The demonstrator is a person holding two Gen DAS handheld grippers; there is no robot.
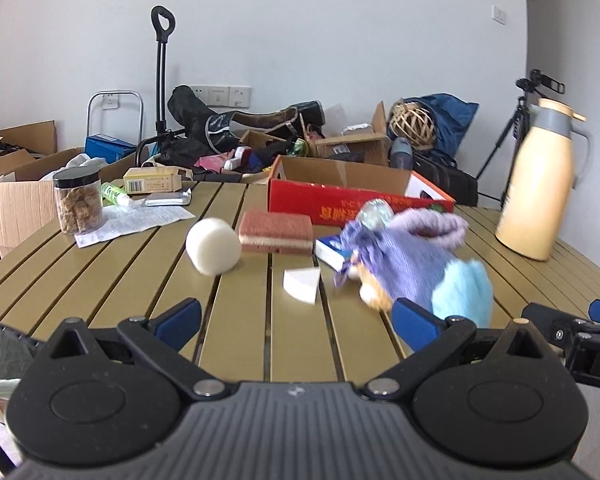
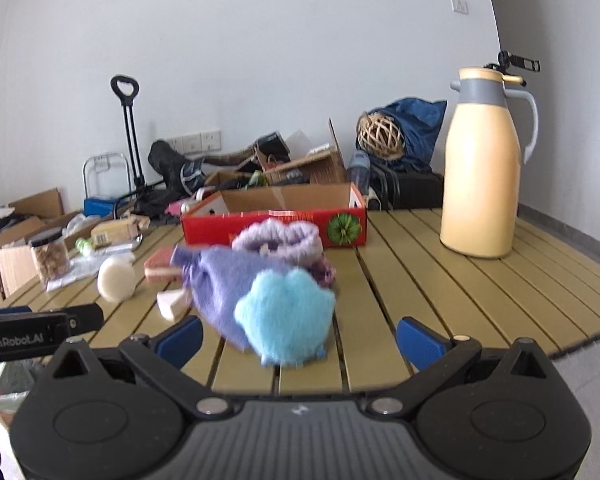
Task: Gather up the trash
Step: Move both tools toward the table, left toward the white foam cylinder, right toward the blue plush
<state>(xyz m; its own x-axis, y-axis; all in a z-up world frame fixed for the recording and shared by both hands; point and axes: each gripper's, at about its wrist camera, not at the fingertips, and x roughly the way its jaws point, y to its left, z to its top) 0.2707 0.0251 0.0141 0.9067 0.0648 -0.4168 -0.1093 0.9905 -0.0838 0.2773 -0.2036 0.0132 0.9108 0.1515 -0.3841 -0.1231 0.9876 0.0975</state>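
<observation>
A purple knitted sock with a fluffy light-blue end lies blurred on the slatted table, just past my right fingers. In the right wrist view the same sock sits straight ahead, its blue fluff reaching between my fingers without touching them. Left of it are a white foam wedge, a white round sponge, a pink layered sponge and a small blue-and-white box. My left gripper is open and holds nothing. My right gripper is open too.
A red open cardboard box stands behind the sock. A tall cream thermos jug is at the far right. A jar of snacks, papers and small packets sit at the far left. Boxes and bags pile behind the table.
</observation>
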